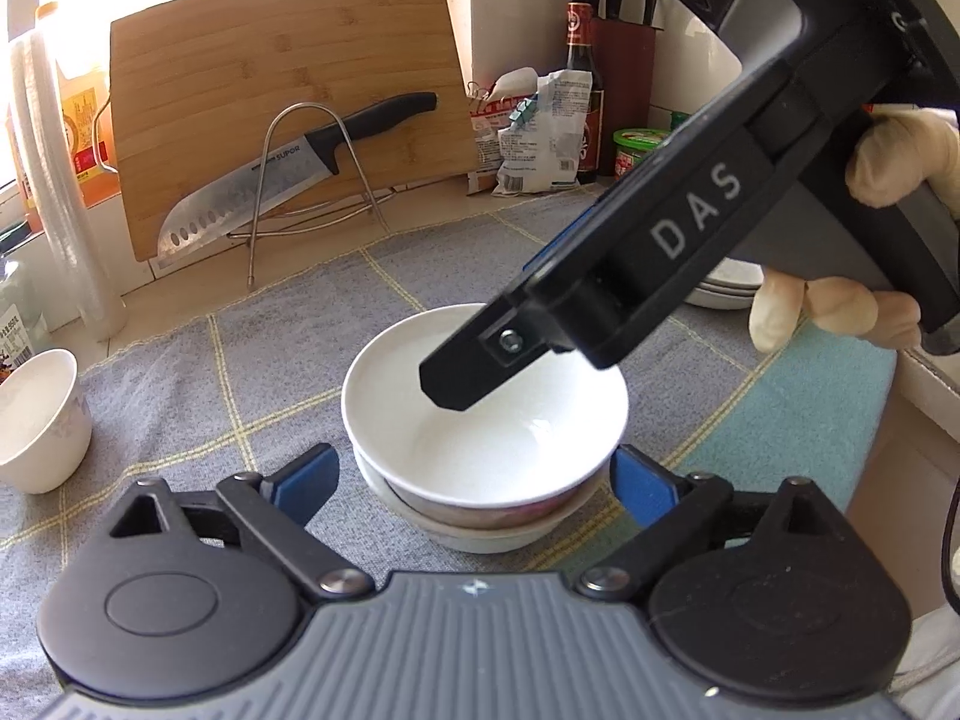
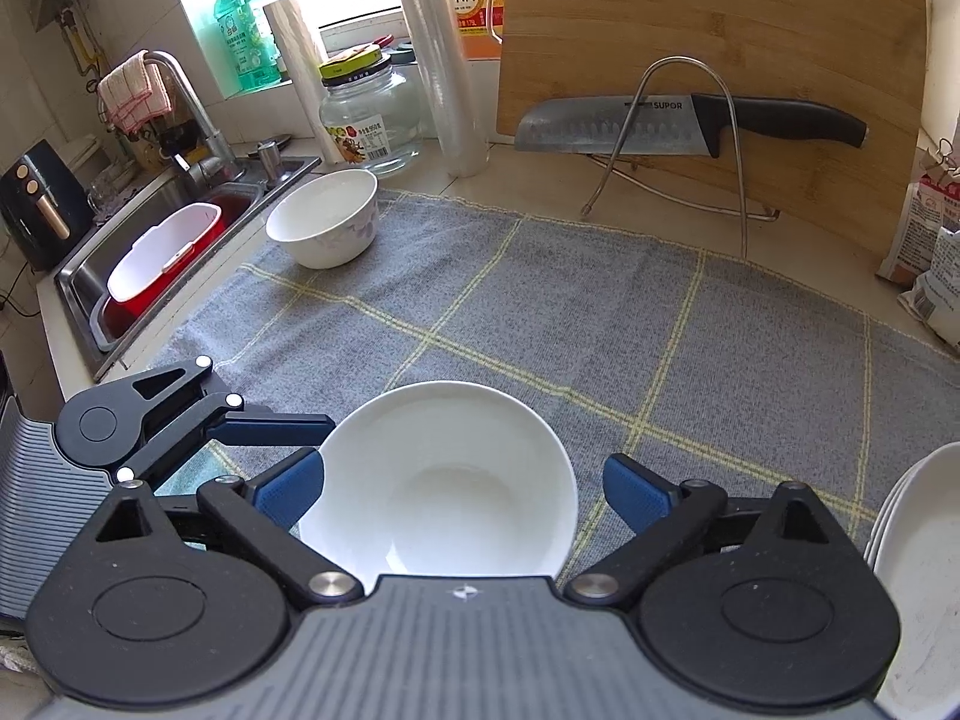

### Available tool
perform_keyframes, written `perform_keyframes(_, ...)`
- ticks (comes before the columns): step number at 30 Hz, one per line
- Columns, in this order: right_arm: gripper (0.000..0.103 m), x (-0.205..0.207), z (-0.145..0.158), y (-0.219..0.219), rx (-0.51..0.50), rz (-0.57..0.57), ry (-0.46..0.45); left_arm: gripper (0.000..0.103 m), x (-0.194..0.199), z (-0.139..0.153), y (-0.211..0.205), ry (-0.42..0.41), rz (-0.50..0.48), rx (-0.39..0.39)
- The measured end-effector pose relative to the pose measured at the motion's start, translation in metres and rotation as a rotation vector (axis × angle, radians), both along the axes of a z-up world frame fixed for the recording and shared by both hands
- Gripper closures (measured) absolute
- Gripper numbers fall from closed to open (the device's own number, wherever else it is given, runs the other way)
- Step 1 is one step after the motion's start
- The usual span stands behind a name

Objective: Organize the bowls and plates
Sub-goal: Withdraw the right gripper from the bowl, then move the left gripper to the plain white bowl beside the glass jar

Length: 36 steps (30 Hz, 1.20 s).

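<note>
A white bowl [image 1: 486, 420] sits nested on a second white bowl [image 1: 480, 531] on the grey checked cloth [image 1: 240, 360]. My left gripper [image 1: 474, 486] is open, its blue pads either side of the stack's near rim. My right gripper [image 2: 462, 489] is open above the same bowl [image 2: 444, 480]; it reaches in from the right in the left wrist view, fingers [image 1: 462, 378] over the bowl. A patterned white bowl [image 2: 327, 219] stands far left by the sink, also in the left wrist view [image 1: 39, 420]. Stacked white plates [image 2: 918, 570] lie at the right.
A bamboo cutting board [image 1: 288, 102] and a knife [image 1: 288, 174] on a wire rack stand at the back. Bottles and bags [image 1: 540, 132] crowd the back right corner. A sink [image 2: 162, 252] with a red tub lies left. A glass jar [image 2: 372, 114] stands behind the patterned bowl.
</note>
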State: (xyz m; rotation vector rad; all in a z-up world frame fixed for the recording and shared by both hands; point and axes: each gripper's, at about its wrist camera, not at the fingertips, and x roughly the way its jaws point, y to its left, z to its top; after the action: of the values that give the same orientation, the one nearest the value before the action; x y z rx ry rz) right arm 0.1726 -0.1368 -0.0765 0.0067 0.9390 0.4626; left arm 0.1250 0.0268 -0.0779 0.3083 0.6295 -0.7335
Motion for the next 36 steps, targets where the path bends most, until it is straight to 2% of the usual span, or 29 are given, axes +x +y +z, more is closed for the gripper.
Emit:
perform_keyframes(14, 0.000, 0.002, -0.002, 0.010, -0.024, -0.015, -0.014, 0.006, -0.003, 0.004, 0.018, -0.014, 0.002, -0.016)
perform_keyframes(23, 0.000, -0.005, 0.005, 0.022, -0.050, -0.090, -0.054, 0.006, 0.000, 0.014, 0.048, -0.034, 0.022, -0.058)
perform_keyframes(28, 0.000, -0.007, 0.011, 0.030, -0.086, -0.097, -0.118, 0.006, 0.006, 0.017, 0.067, -0.071, 0.174, -0.065)
perform_keyframes(33, 0.000, -0.005, 0.021, 0.044, -0.129, -0.024, -0.212, 0.006, 0.017, 0.024, 0.091, -0.084, 0.378, -0.045)
perform_keyframes(36, 0.000, -0.005, 0.027, 0.054, -0.126, 0.034, -0.260, 0.006, 0.028, 0.030, 0.106, -0.081, 0.452, -0.033)
